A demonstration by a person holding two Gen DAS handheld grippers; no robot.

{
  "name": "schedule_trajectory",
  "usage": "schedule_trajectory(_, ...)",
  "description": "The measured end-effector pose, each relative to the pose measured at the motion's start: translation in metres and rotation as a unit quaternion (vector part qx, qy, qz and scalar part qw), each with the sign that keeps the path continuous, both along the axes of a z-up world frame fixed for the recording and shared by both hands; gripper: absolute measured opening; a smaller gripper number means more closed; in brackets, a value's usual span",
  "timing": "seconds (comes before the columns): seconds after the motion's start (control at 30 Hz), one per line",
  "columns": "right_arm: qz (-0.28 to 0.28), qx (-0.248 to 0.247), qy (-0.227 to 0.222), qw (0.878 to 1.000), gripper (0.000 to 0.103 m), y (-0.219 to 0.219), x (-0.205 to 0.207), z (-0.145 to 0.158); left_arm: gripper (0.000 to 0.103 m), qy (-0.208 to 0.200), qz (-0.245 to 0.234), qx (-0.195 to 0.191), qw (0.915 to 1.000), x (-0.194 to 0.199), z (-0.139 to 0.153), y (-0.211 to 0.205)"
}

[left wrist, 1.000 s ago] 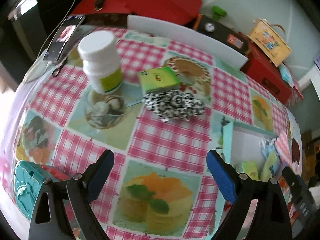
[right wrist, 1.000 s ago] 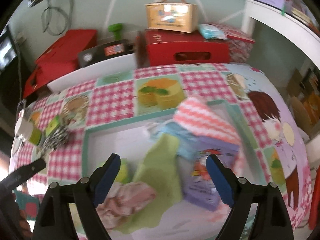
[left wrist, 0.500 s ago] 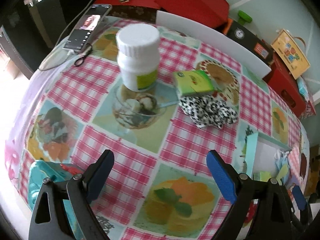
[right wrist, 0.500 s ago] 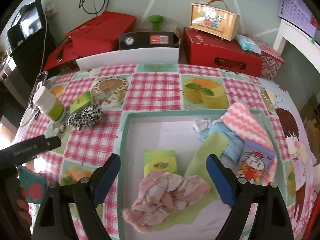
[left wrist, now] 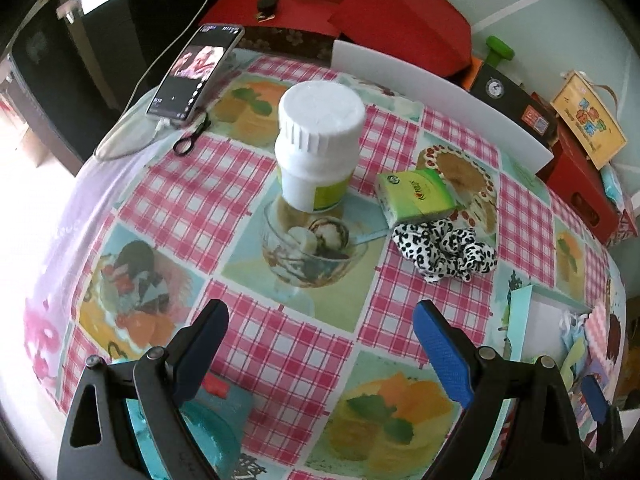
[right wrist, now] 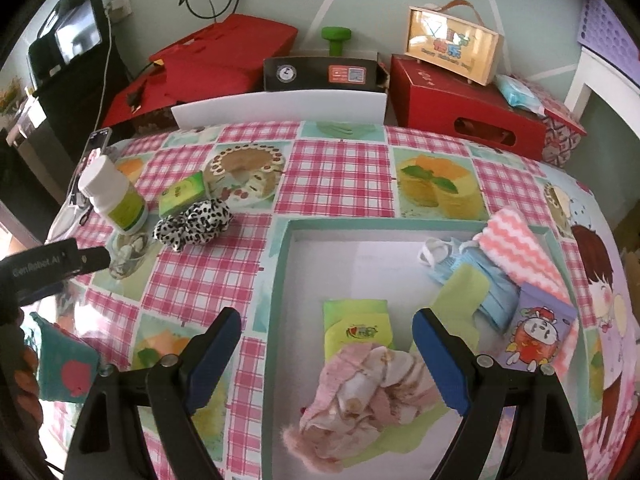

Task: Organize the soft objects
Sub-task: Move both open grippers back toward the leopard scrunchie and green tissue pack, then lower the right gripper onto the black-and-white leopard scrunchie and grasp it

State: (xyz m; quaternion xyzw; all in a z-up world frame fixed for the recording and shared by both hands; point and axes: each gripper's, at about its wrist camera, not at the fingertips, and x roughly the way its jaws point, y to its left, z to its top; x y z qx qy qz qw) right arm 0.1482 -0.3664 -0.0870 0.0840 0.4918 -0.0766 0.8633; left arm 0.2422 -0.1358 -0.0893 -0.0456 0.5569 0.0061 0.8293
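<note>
A leopard-print scrunchie (left wrist: 444, 248) lies on the checked tablecloth against a green tissue pack (left wrist: 416, 194). My left gripper (left wrist: 320, 356) hovers open and empty some way short of them. In the right wrist view the scrunchie (right wrist: 194, 220) sits left of a teal-rimmed tray (right wrist: 280, 280). The tray holds a green tissue pack (right wrist: 358, 328), a crumpled pink cloth (right wrist: 368, 384), a green cloth (right wrist: 464, 300), a blue mask (right wrist: 492, 292), a pink zigzag cloth (right wrist: 520, 256) and a purple tissue pack (right wrist: 536, 332). My right gripper (right wrist: 326, 360) hangs open above the tray's near left part, holding nothing.
A white bottle (left wrist: 320, 136) stands just left of the green pack. A phone (left wrist: 196, 68) on a cable and small scissors (left wrist: 192, 138) lie at the table's far left. A teal pouch (left wrist: 208, 420) lies under my left gripper. Red boxes (right wrist: 464, 108) and a white board (right wrist: 280, 110) line the far edge.
The left gripper has drawn back, so bottle and scrunchie sit further right in its view. The right gripper swung left across the tray and rolled level. Both stayed open.
</note>
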Motion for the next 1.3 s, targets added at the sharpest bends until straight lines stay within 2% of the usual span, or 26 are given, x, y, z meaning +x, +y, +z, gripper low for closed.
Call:
schedule_trajectory(0.2, 0.015, -0.003, -0.007, 1.000, 0.090, 0.014, 0.006, -0.001, 0.094, -0.003, -0.019, -0.002, 0.9998, 0.006, -0.004, -0.001)
schedule_trajectory(0.77, 0.053, -0.008, -0.012, 0.998, 0.090, 0.050, 0.046, -0.005, 0.094, 0.018, -0.011, -0.053, 0.9984, 0.029, -0.023, 0.002)
schedule_trajectory(1.03, 0.088, -0.006, -0.009, 0.996, 0.090, 0.074, 0.070, -0.012, 0.094, 0.016, 0.005, -0.044, 0.9989, 0.039, -0.023, 0.006)
schedule_trajectory(1.3, 0.116, -0.007, -0.001, 0.993, 0.090, 0.095, 0.090, -0.026, 0.094, 0.029, 0.012, -0.056, 0.9979, 0.051, -0.028, 0.013)
